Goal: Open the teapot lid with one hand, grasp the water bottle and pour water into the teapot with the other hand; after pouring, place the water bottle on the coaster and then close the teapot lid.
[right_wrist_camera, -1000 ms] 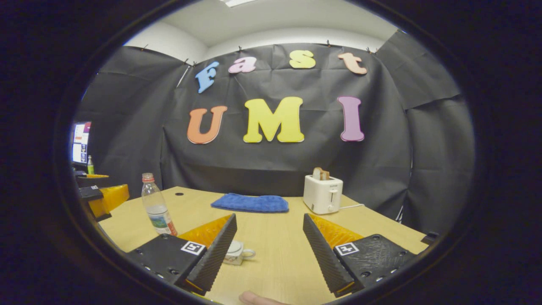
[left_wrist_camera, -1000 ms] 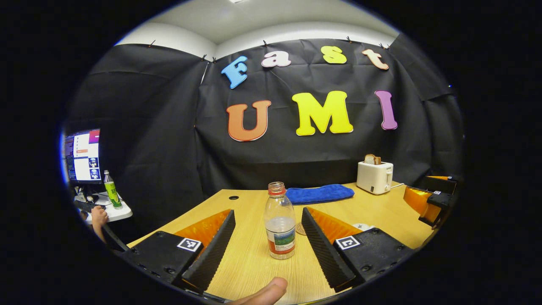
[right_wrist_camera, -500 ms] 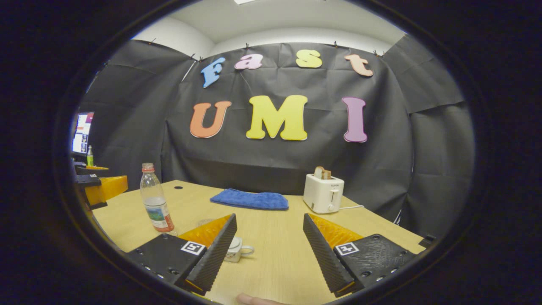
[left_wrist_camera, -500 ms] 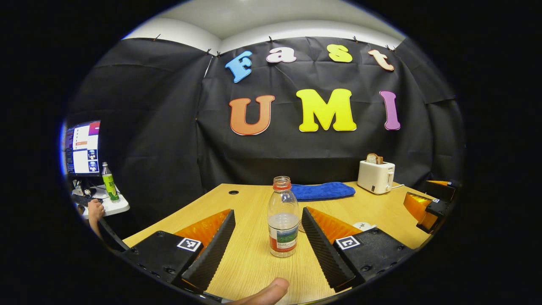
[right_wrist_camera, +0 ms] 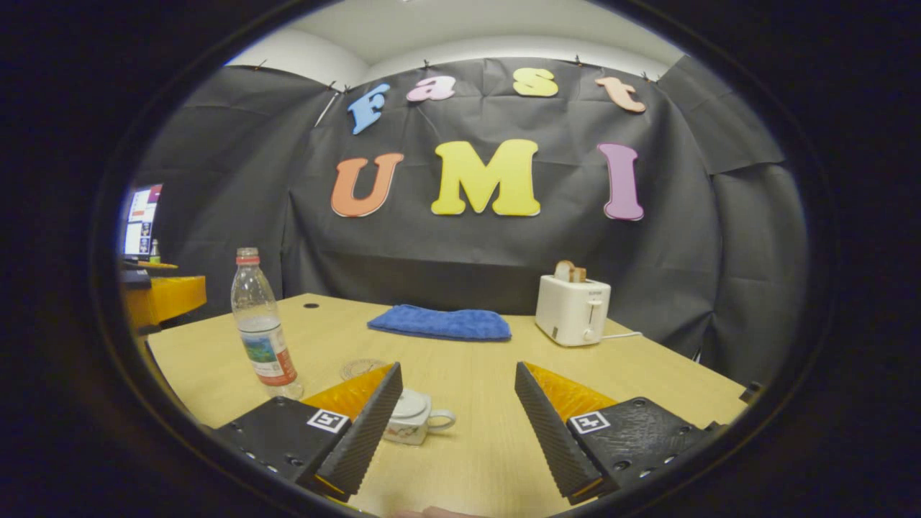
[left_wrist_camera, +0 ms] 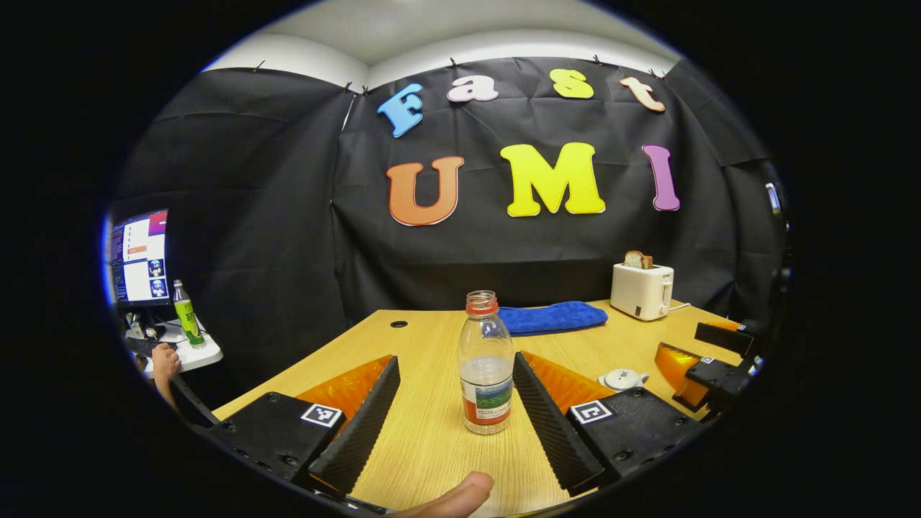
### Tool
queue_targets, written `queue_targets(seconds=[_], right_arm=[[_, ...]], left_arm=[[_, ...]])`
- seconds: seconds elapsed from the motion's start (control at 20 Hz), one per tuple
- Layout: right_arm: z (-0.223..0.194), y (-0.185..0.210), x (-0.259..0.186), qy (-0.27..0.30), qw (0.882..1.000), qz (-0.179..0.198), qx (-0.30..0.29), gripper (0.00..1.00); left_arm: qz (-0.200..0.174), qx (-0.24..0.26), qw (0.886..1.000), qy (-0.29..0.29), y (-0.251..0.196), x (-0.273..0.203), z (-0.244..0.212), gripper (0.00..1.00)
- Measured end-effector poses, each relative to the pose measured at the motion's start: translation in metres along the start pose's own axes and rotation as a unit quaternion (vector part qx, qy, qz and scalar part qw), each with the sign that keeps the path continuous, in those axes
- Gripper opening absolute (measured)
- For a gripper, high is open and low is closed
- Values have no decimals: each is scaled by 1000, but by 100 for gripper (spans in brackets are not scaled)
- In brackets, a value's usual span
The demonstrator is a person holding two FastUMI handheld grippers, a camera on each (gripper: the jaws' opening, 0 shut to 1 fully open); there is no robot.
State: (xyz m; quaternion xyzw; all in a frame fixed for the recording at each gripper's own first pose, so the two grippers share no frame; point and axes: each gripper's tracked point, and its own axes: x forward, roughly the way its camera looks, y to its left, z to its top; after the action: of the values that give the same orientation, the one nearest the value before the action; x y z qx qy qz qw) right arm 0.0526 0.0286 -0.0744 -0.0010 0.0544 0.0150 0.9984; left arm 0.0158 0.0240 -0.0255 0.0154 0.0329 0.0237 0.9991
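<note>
Left gripper view: the left gripper (left_wrist_camera: 455, 410) is held wide open with nothing gripped. The water bottle (left_wrist_camera: 486, 367) is seen upright on the table (left_wrist_camera: 424, 446) between the fingers, closer to the right-hand finger, though contact cannot be judged. Its cap is off and it is partly filled. Right of the bottle, the teapot (left_wrist_camera: 622, 378) is seen with its lid on, and the other gripper is seen just beyond it. Behind the bottle lie a blue towel (left_wrist_camera: 552, 317) and a toaster (left_wrist_camera: 642, 290).

Right gripper view: the right gripper (right_wrist_camera: 458, 414) is likewise spread wide and empty. The teapot (right_wrist_camera: 414, 416) is partly hidden by its left-hand finger. The coaster (right_wrist_camera: 362, 368) lies between teapot and bottle (right_wrist_camera: 260, 334).
</note>
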Motion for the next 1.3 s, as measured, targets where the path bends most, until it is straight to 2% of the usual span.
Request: queue_targets(seconds=[0.25, 0.3, 0.5, 0.65, 0.7, 0.9, 0.95, 1.0, 1.1, 1.15, 1.3], right_arm=[[-10, 22, 26, 18, 1000, 15, 10, 95], [-12, 30, 31, 20, 1000, 18, 7, 97], [-23, 42, 48, 36, 999, 16, -4, 80], [-34, 47, 54, 50, 999, 17, -5, 60], [-36, 47, 56, 55, 998, 19, -5, 57], [-35, 49, 57, 49, 998, 26, 6, 28], [-39, 49, 59, 55, 998, 28, 10, 16], [-37, 50, 57, 50, 998, 30, 14, 12], [-38, 53, 56, 53, 998, 36, 12, 10], [-34, 51, 59, 43, 998, 41, 12, 5], [-36, 51, 57, 33, 998, 50, 7, 0]], left_arm=[[2, 2, 1000, -1, 2, 0, 1, 99], [2, 3, 1000, -1, 2, -1, 1, 99], [6, 4, 1000, 2, 7, 0, -2, 99], [8, -1, 1000, 4, 11, 2, -3, 99], [8, -2, 1000, 5, 12, 2, -3, 99], [8, -4, 1000, 5, 11, 2, -4, 99], [7, -4, 1000, 4, 11, 2, -3, 99], [5, -5, 1000, 4, 9, 3, -3, 99], [3, -3, 1000, 4, 7, 2, -3, 99], [4, -2, 1000, 4, 7, 3, -4, 99], [-8, -1, 1000, 6, -3, 5, -7, 99]])
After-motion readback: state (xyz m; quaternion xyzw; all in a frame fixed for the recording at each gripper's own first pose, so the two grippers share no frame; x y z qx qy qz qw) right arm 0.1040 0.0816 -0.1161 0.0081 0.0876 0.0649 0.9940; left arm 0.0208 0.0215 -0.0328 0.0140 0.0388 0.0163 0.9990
